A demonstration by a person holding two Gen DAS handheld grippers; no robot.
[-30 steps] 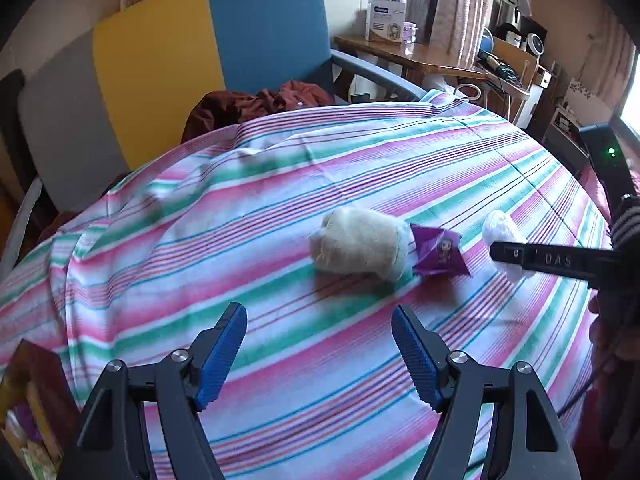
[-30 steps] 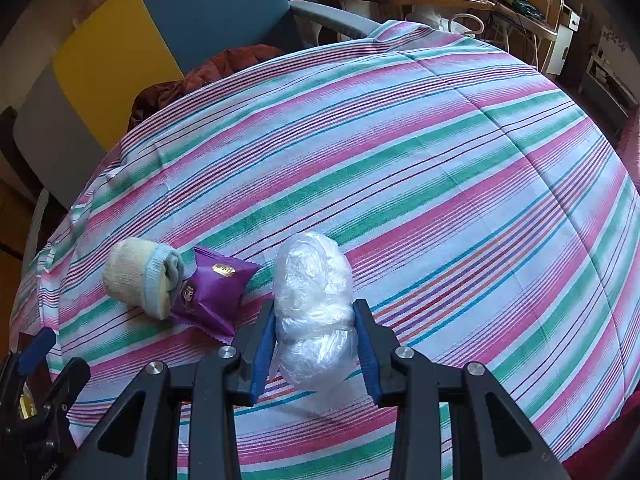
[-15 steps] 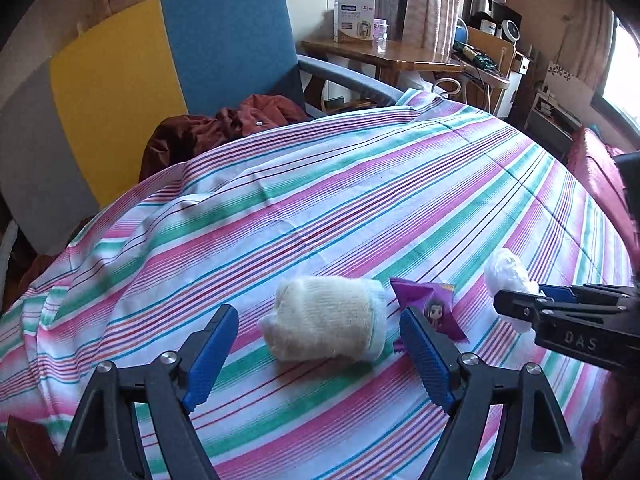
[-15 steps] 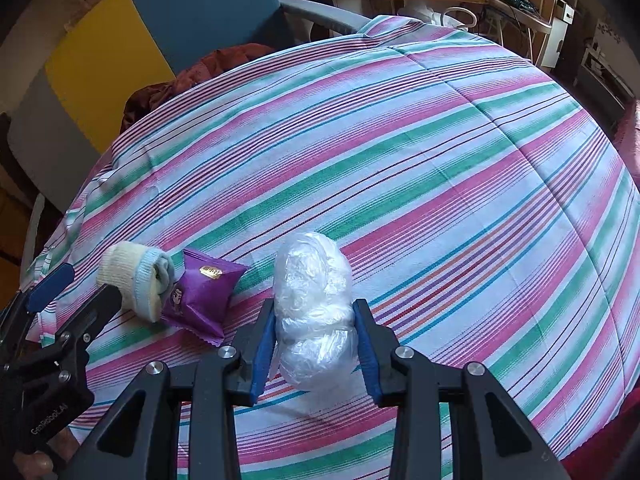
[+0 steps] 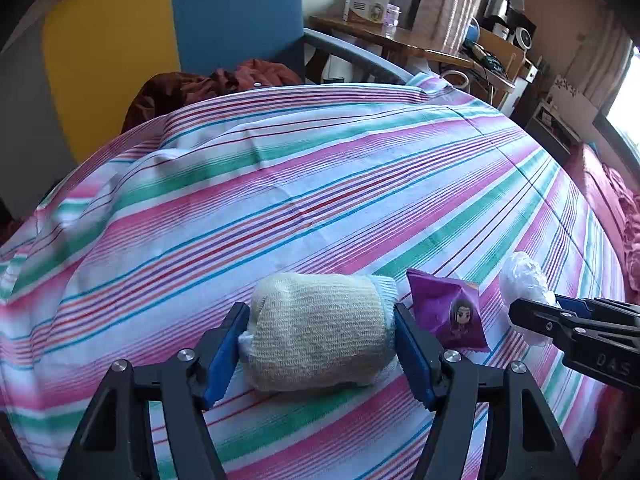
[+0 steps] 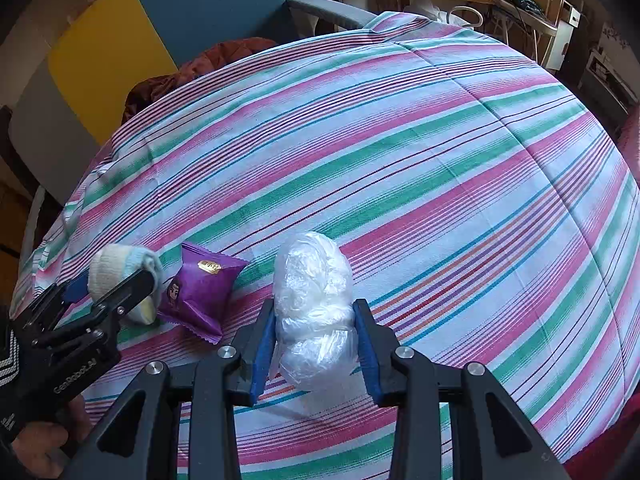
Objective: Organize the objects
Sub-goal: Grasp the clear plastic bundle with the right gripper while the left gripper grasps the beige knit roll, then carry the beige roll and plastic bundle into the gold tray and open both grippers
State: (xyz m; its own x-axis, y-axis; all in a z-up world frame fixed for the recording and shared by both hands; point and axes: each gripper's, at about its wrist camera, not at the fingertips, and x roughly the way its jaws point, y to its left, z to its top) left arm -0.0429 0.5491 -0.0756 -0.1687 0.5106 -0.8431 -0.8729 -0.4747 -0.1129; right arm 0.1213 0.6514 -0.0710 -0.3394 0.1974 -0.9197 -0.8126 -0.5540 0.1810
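Note:
A rolled cream sock (image 5: 320, 332) with a pale blue cuff lies on the striped tablecloth (image 5: 280, 180). My left gripper (image 5: 320, 312) straddles it lengthwise; its jaws are closing and the blue pads touch both ends. A purple snack packet (image 5: 444, 308) lies just right of the sock. Further right, my right gripper (image 5: 536, 306) is shut on a white plastic-wrapped bundle (image 5: 520, 276). In the right wrist view the bundle (image 6: 312, 280) stands pinched in the right gripper (image 6: 315, 308). The packet (image 6: 200, 288), the sock (image 6: 116, 264) and the left gripper (image 6: 116, 280) are at its left.
A yellow and blue chair (image 5: 160, 40) with a rust-brown garment (image 5: 224, 80) on it stands behind the table. A wooden desk (image 5: 380, 36) with a box is at the back right. Red bedding (image 5: 624, 220) borders the table's right edge.
My left gripper came forward and down until the sock sat between its fingers, then its jaws narrowed onto the sock's ends. The right gripper and its bundle have not moved.

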